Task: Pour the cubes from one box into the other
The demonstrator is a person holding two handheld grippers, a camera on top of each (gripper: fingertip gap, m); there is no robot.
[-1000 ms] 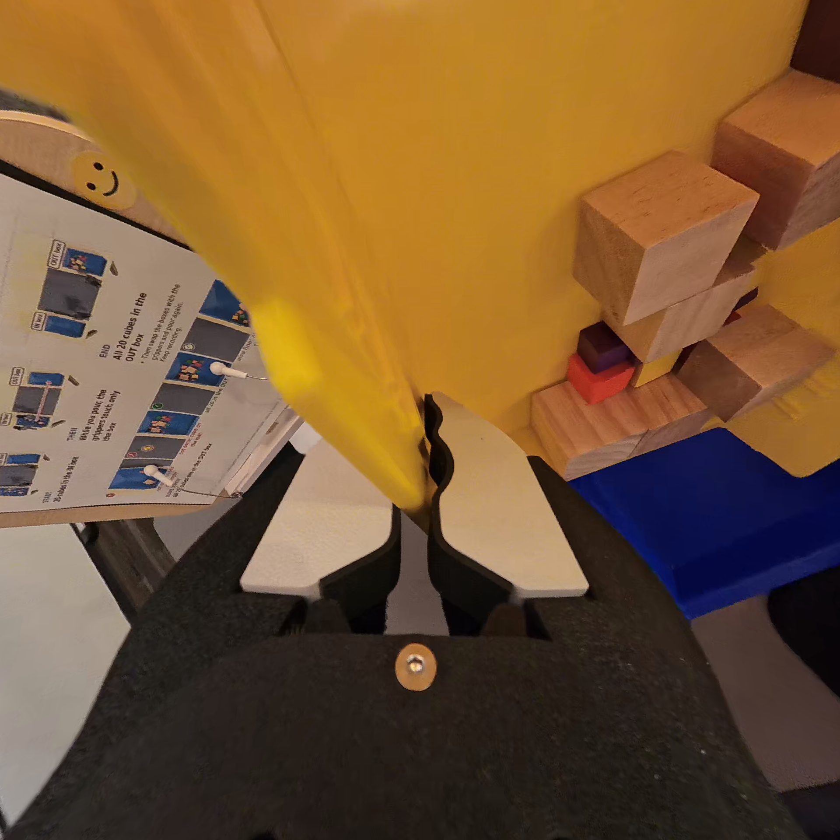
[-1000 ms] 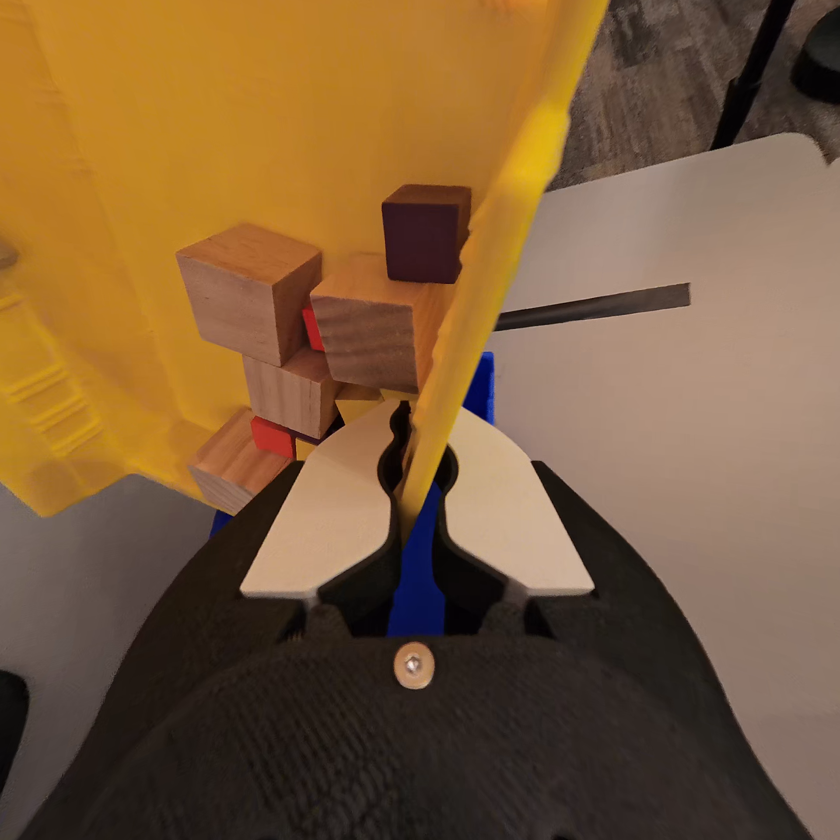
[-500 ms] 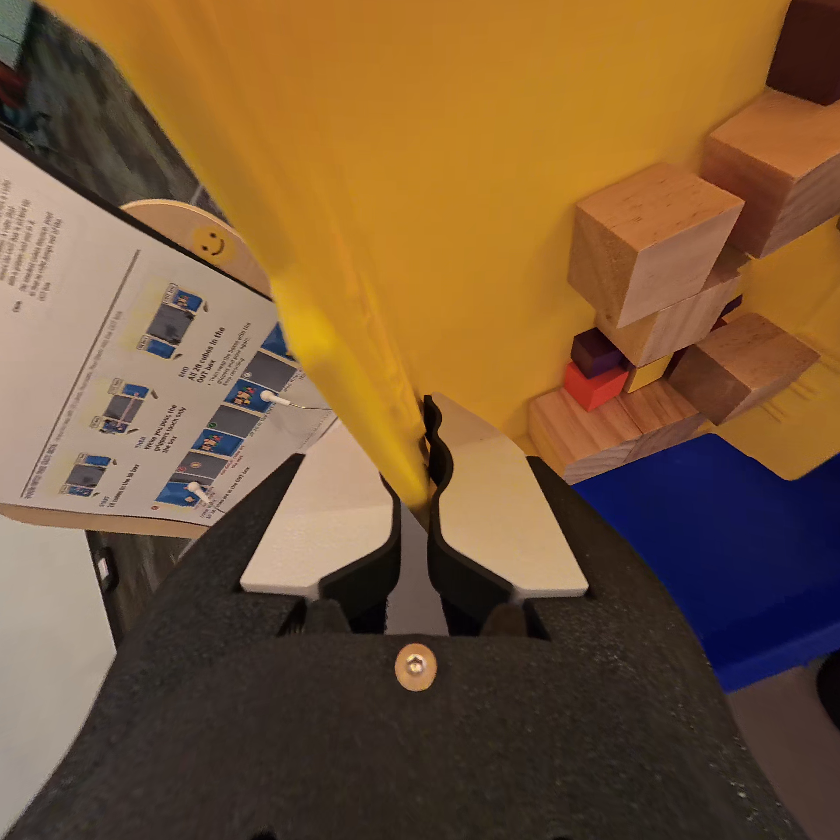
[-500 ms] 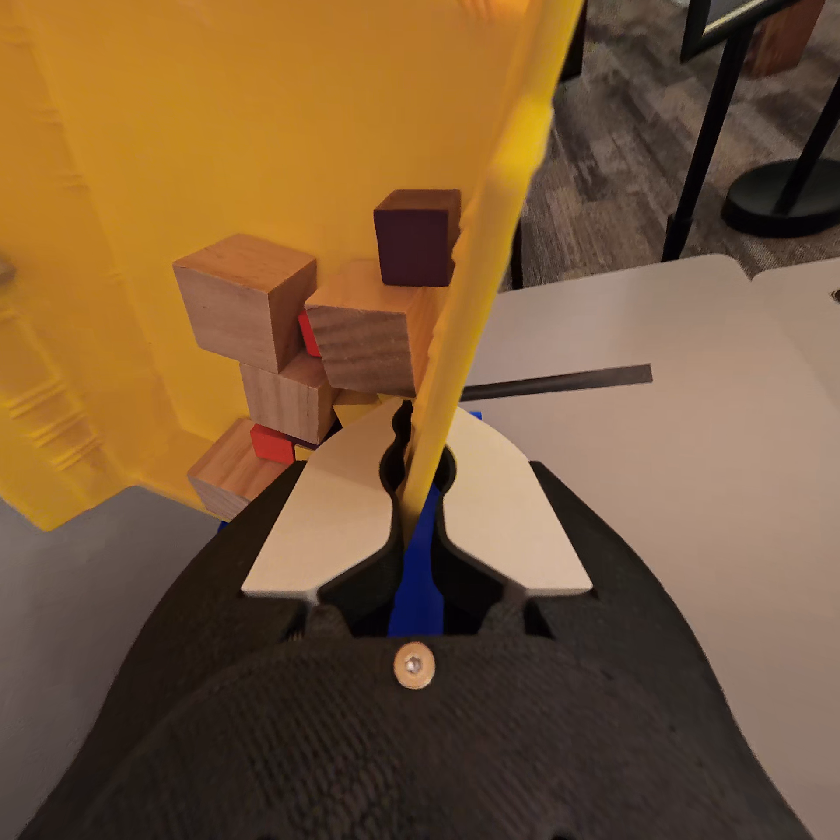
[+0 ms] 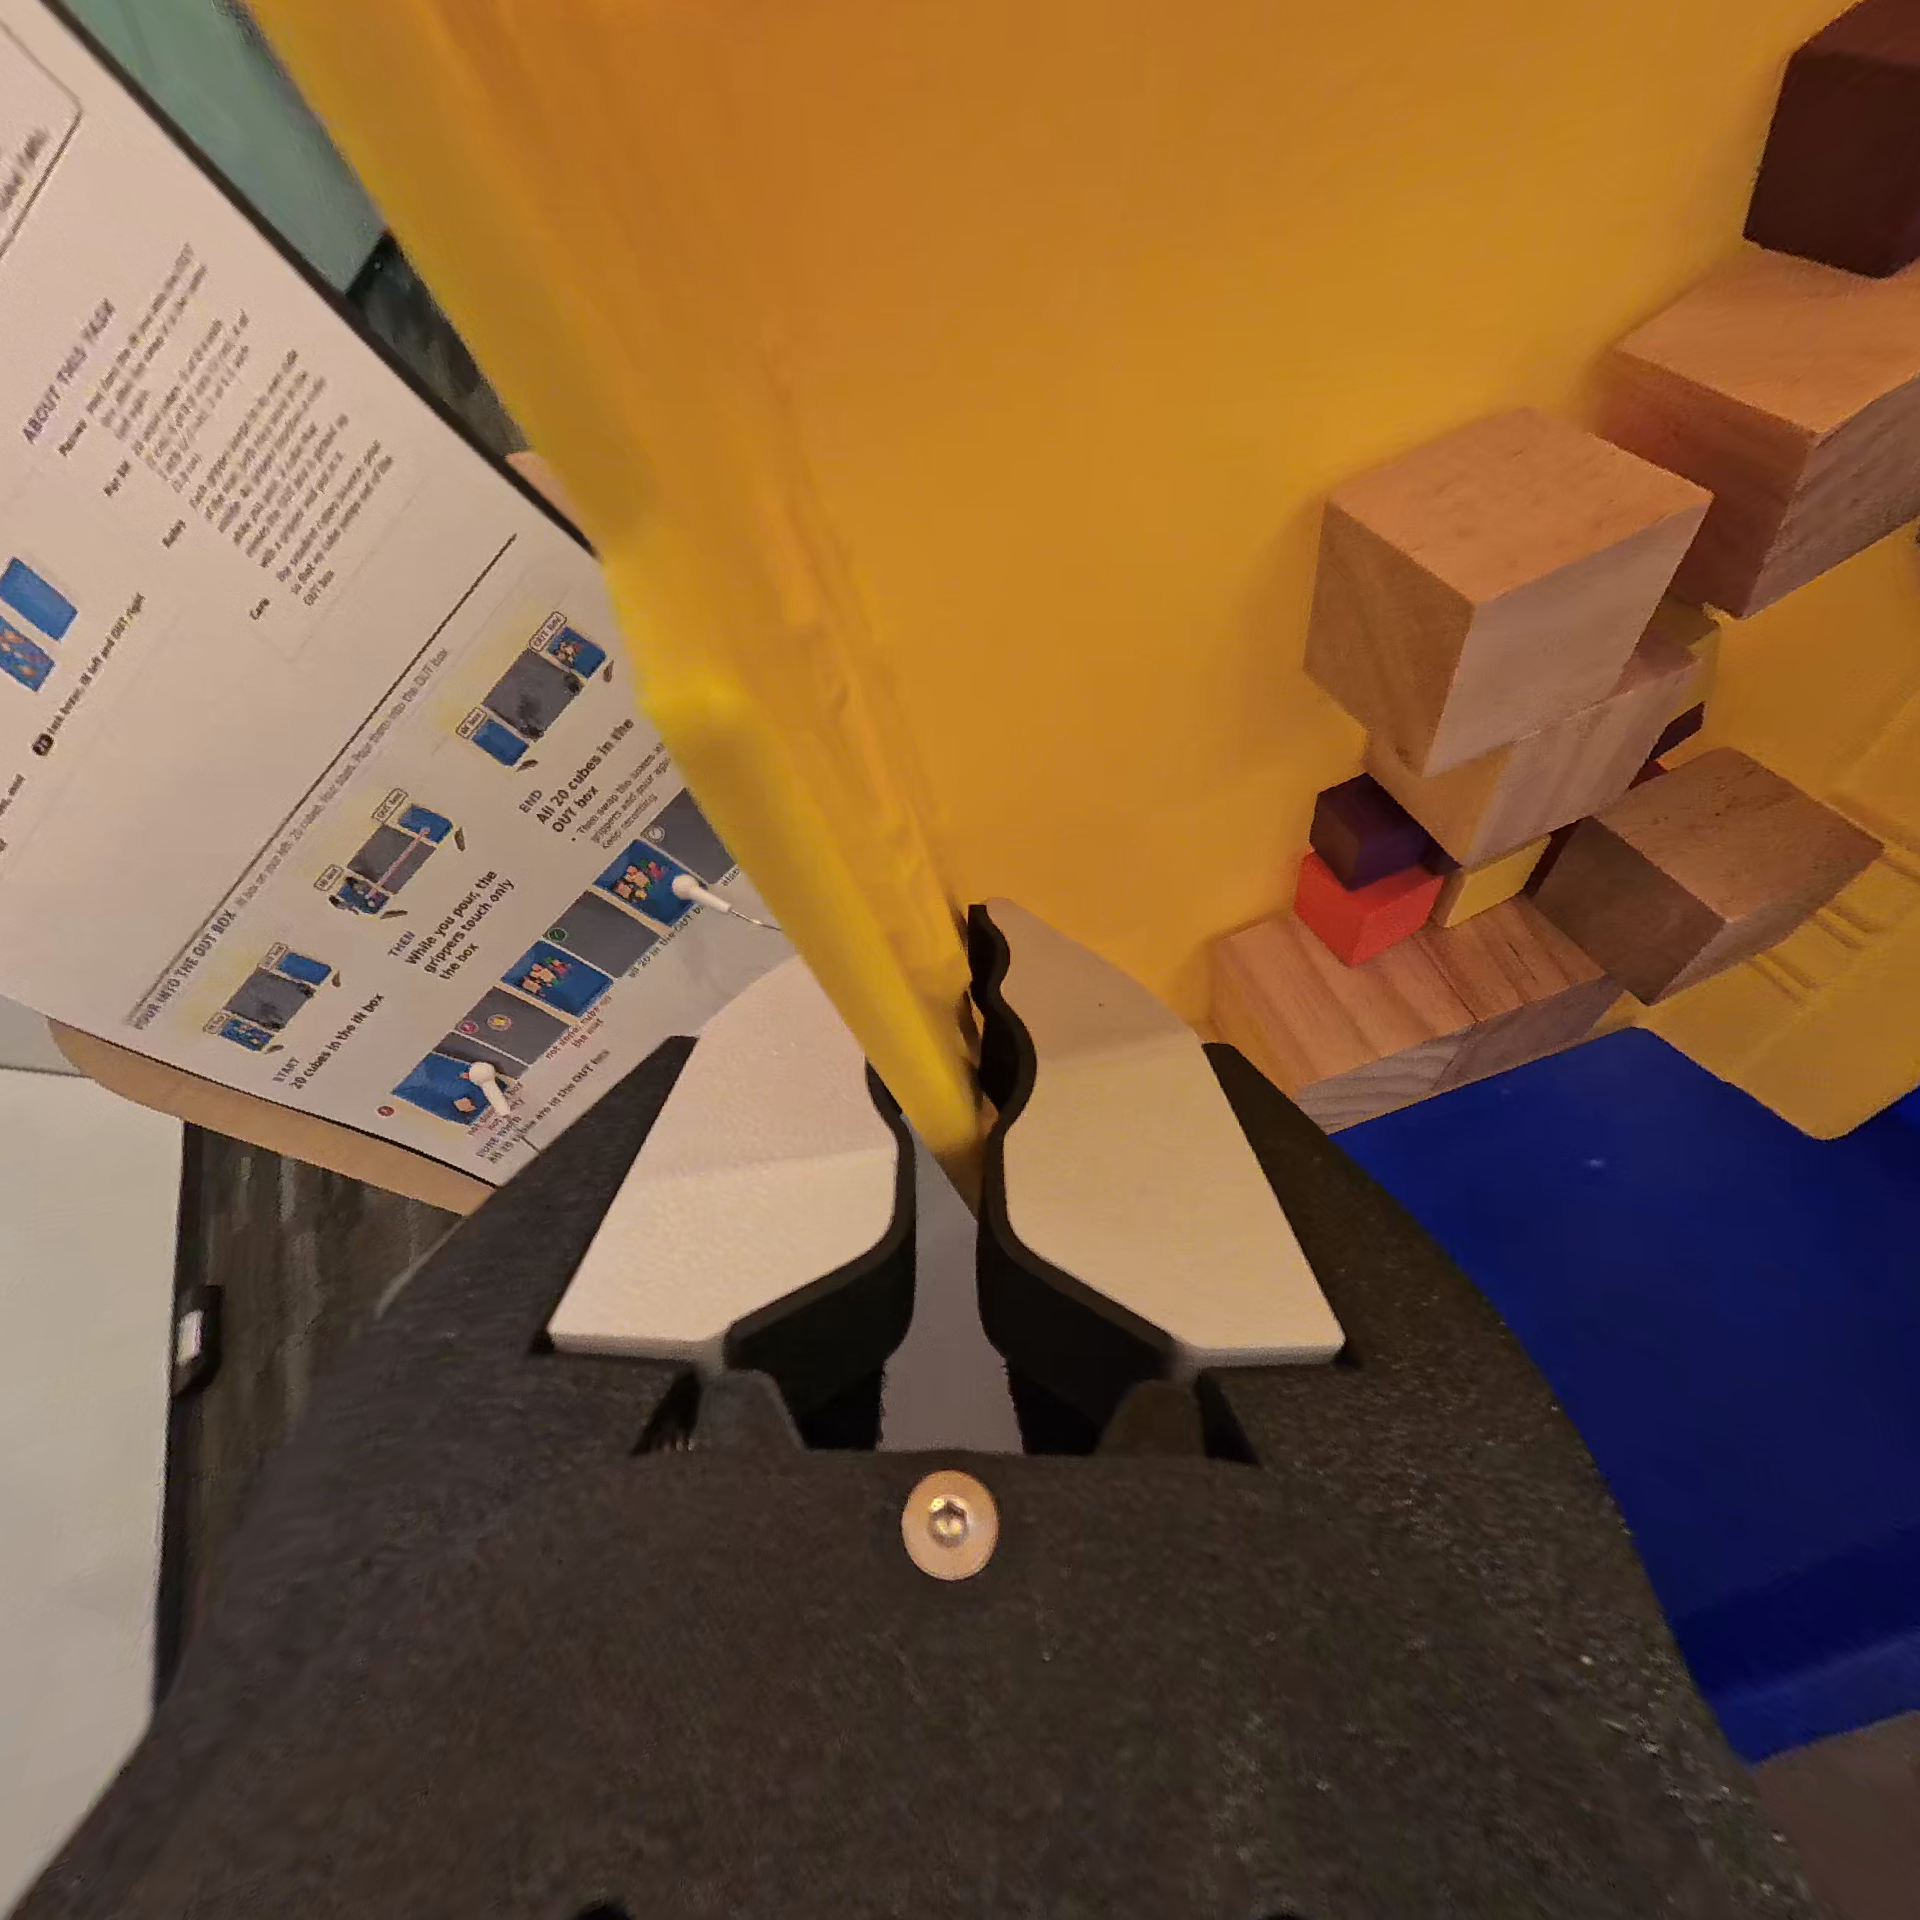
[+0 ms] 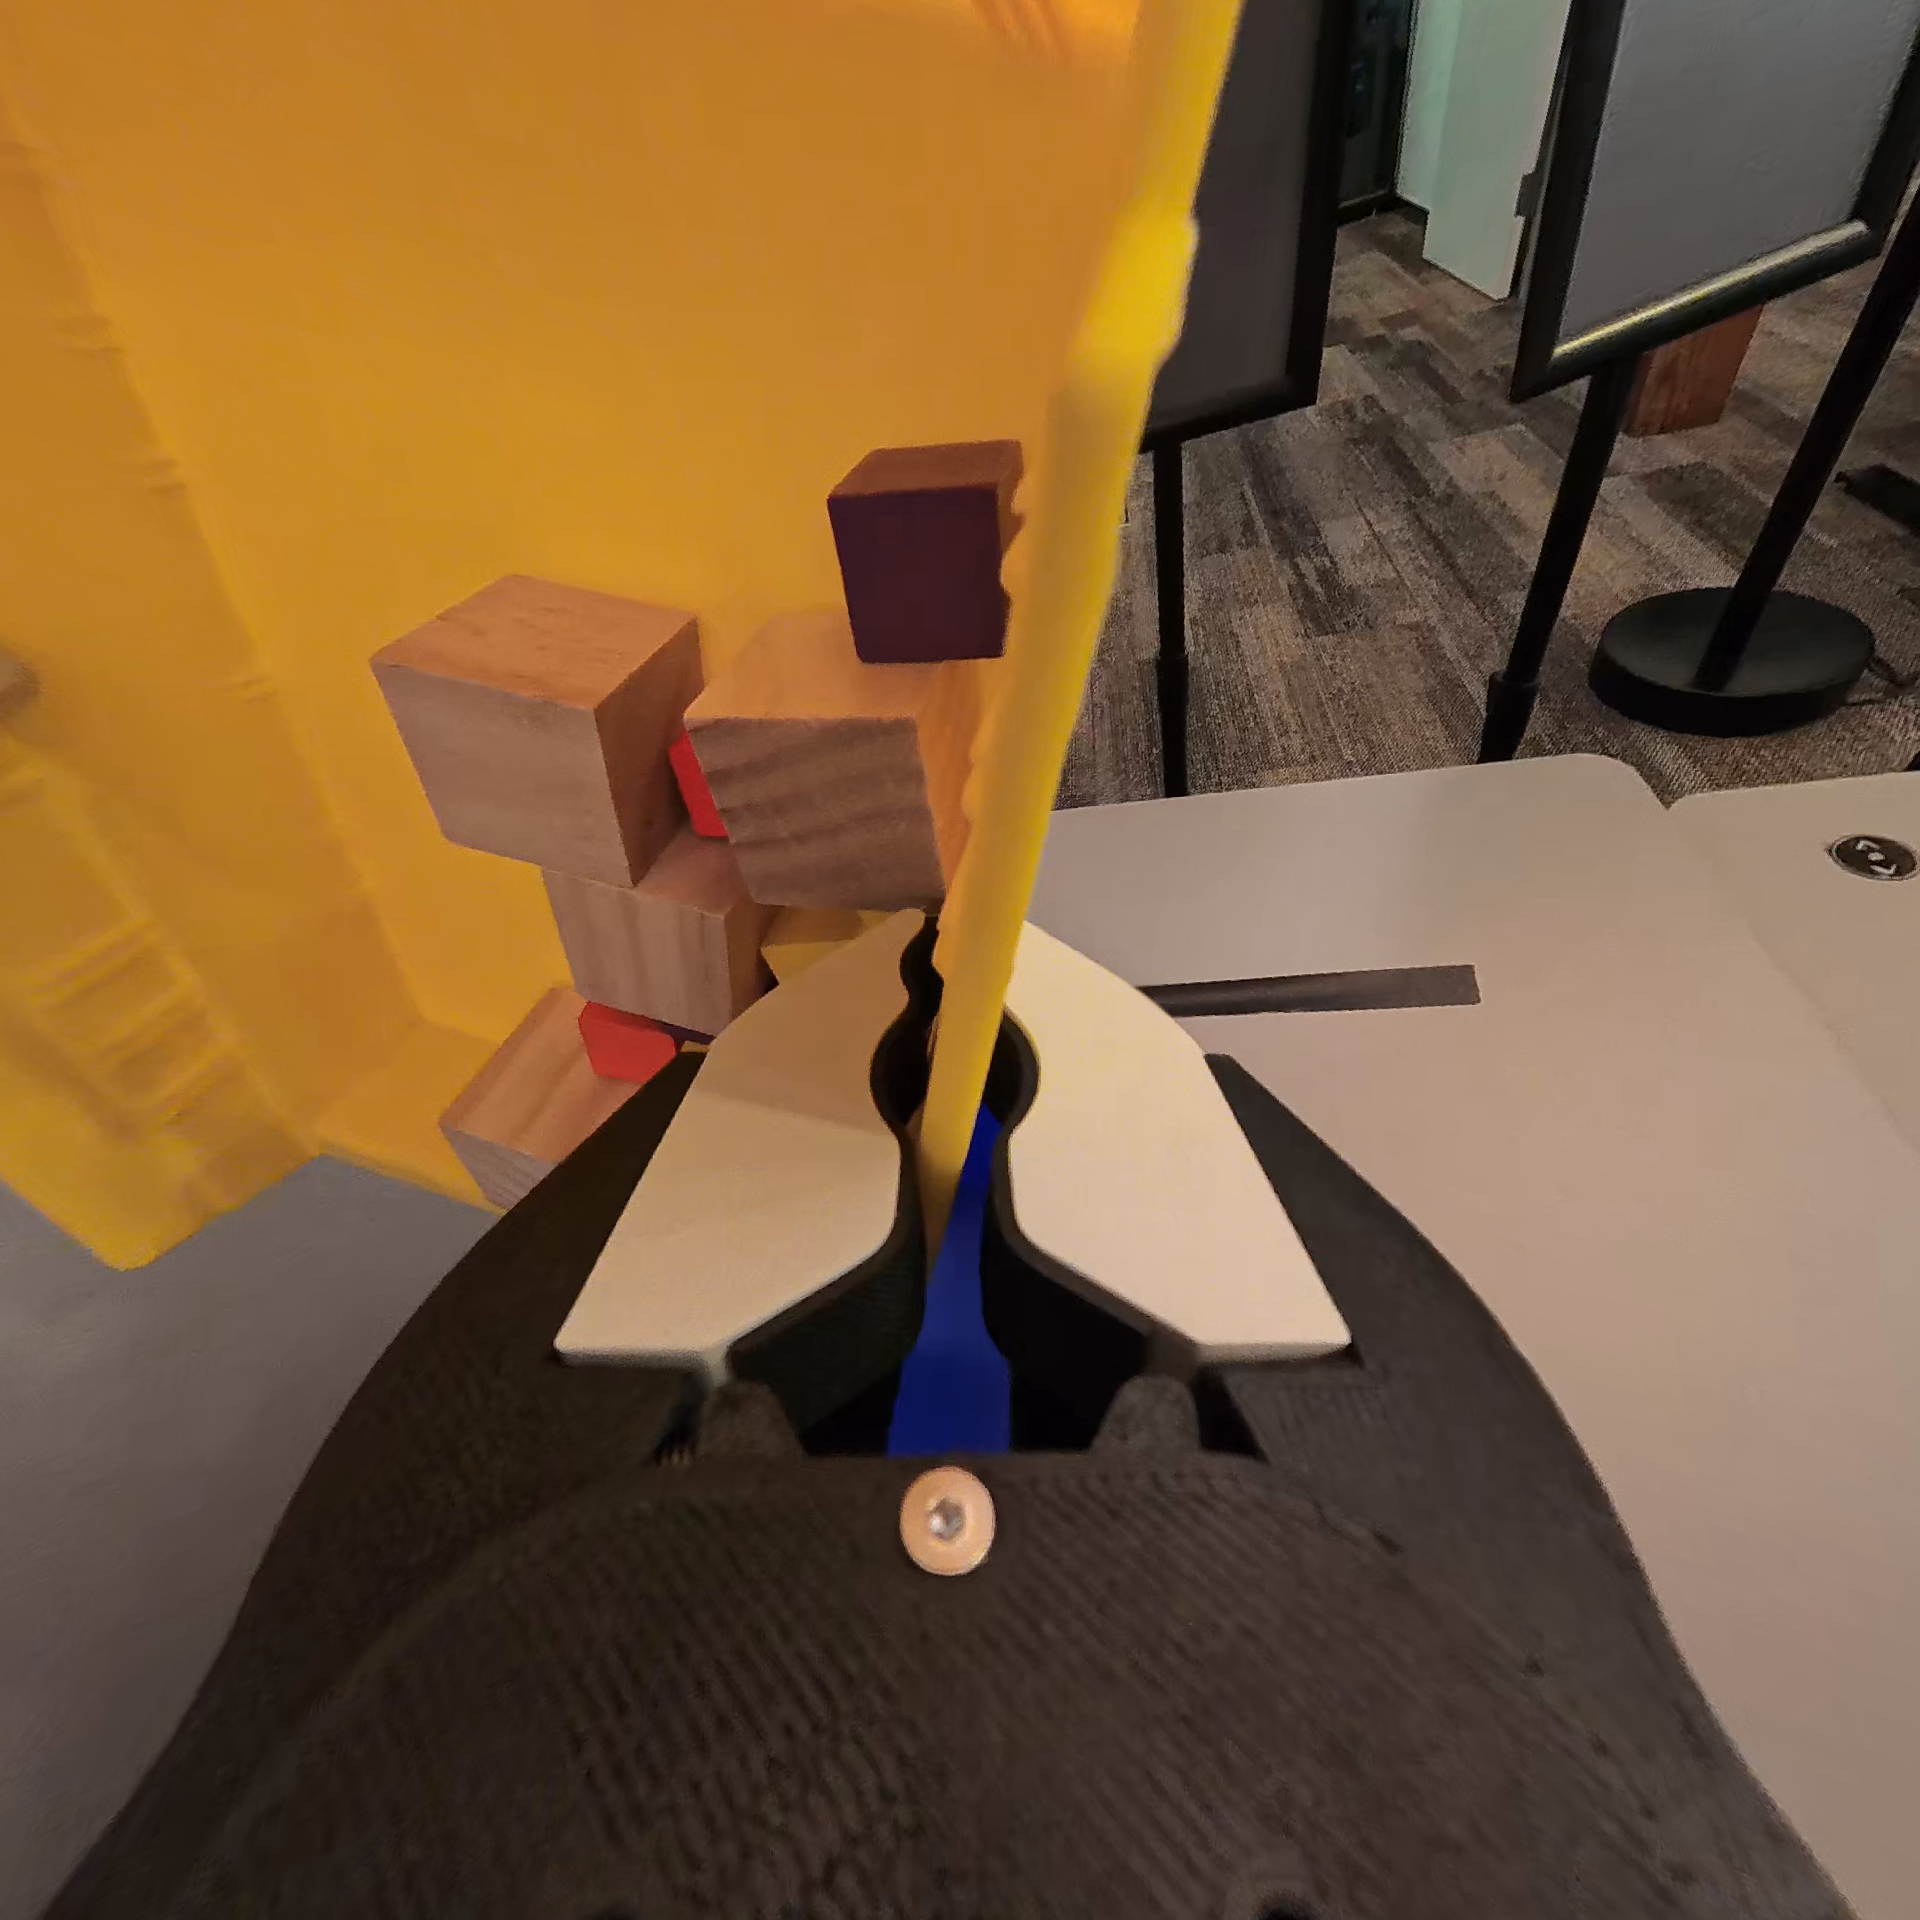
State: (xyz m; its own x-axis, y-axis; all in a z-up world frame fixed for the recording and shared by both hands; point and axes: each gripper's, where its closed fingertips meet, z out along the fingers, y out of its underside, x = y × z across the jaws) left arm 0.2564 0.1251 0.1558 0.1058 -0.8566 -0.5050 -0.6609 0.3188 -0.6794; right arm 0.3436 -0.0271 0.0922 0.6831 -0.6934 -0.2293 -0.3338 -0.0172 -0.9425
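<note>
Cubes (image 5: pixel 1496 613) crowd the lowered corner of the tipped yellow box (image 5: pixel 1039 416), just above the blue box (image 5: pixel 1621 1299). Left gripper (image 5: pixel 961 1039) and right gripper (image 6: pixel 961 1039) each pinch opposite walls. Tilting steeper, slowly, should keep cubes landing inside.

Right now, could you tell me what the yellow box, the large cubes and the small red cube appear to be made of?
The yellow box looks like moulded plastic: smooth, slightly glossy walls, with ribs pressed in near its rim. The large cubes look like bare wood, with clear grain and a matt surface. The small red cube has an even, opaque colour; it is probably painted wood, though no grain shows to confirm that.
</note>
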